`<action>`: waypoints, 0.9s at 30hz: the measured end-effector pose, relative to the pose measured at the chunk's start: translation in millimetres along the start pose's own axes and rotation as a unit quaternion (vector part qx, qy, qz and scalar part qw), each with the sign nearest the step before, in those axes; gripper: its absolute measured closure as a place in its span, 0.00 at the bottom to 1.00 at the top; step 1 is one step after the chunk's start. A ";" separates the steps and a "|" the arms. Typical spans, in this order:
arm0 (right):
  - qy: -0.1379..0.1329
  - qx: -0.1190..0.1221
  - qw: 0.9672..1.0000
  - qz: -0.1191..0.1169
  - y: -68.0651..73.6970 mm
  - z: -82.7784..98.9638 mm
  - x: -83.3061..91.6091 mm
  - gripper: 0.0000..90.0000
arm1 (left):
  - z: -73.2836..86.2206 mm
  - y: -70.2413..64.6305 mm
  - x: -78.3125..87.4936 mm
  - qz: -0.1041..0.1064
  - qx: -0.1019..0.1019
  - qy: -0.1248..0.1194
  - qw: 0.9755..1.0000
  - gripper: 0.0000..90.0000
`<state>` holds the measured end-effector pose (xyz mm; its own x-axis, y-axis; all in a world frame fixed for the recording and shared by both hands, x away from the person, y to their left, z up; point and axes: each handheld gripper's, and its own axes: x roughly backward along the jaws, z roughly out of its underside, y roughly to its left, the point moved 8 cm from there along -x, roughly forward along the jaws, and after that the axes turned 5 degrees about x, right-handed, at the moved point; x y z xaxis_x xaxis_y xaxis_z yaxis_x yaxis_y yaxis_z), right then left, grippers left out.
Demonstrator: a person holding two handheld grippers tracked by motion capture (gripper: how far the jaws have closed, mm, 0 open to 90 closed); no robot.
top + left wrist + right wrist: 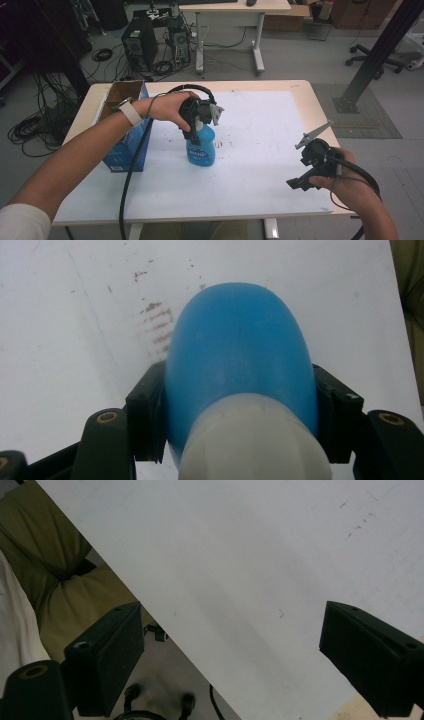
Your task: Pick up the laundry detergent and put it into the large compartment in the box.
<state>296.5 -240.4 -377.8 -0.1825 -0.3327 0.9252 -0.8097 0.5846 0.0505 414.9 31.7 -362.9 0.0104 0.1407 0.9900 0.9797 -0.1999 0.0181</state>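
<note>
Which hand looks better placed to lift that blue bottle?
The left: its tool is already clamped around the blue bottle. The right tool hangs open near the table's edge, well apart.

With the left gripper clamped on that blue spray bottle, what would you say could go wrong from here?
1. The left gripper squeezes the blue spray bottle high on its rounded shoulder, just below the white cap; on that curved surface the pads might slide if it is lifted.
2. The open cardboard box stands close to the left; a sideways swing could knock it.
3. The right gripper hangs open past the table edge, too far to steady the bottle.
</note>
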 end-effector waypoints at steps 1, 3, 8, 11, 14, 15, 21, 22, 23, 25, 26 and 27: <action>-0.001 0.000 1.000 0.000 0.1 -0.4 -0.1 0.12 | 0.1 -0.1 0.0 -0.001 0.000 0.000 1.000 0.41; 0.000 0.000 1.000 -0.001 0.2 -0.6 -0.5 0.12 | 0.7 -0.4 0.5 -0.003 -0.001 0.003 1.000 0.41; 0.001 0.003 1.000 -0.001 0.0 -2.8 -1.2 0.12 | 0.3 -1.9 1.2 -0.007 0.004 0.010 1.000 0.41; 0.001 0.002 1.000 -0.003 0.3 -4.2 -1.4 0.12 | -0.3 -3.9 3.5 -0.002 0.005 0.015 1.000 0.41; 0.002 0.003 1.000 -0.004 0.3 -4.5 -2.0 0.12 | -1.8 -5.4 7.1 -0.007 0.003 0.016 1.000 0.41; 0.002 0.003 1.000 -0.004 0.2 -4.5 -2.1 0.12 | -2.0 -5.4 8.2 -0.008 0.003 0.016 1.000 0.41; 0.000 0.003 1.000 -0.002 0.6 -4.2 -1.1 0.12 | -6.2 -10.1 21.1 -0.017 0.010 0.014 1.000 0.41; 0.000 0.003 1.000 -0.002 0.6 -4.2 -1.1 0.12 | -6.2 -10.1 21.1 -0.017 0.010 0.014 1.000 0.41; 0.001 0.001 1.000 -0.001 0.5 -3.8 -0.8 0.12 | -7.7 -11.5 24.3 -0.019 0.010 0.013 1.000 0.41; 0.000 0.002 1.000 -0.002 0.8 -4.0 -0.8 0.12 | -9.1 -12.6 27.5 -0.024 0.010 0.013 1.000 0.41; 0.001 0.002 1.000 -0.002 1.4 -4.2 -0.5 0.12 | -9.7 -12.9 28.9 -0.025 0.012 0.012 1.000 0.41; 0.000 0.003 1.000 -0.002 1.8 -4.5 -0.2 0.12 | -10.3 -13.3 30.5 -0.027 0.013 0.012 0.999 0.41</action>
<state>297.6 -236.0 -376.3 -0.1786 -0.3350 0.9251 -0.8141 0.5784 0.0523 400.1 28.6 -331.5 -0.0466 0.1276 0.9907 0.9836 -0.1672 0.0678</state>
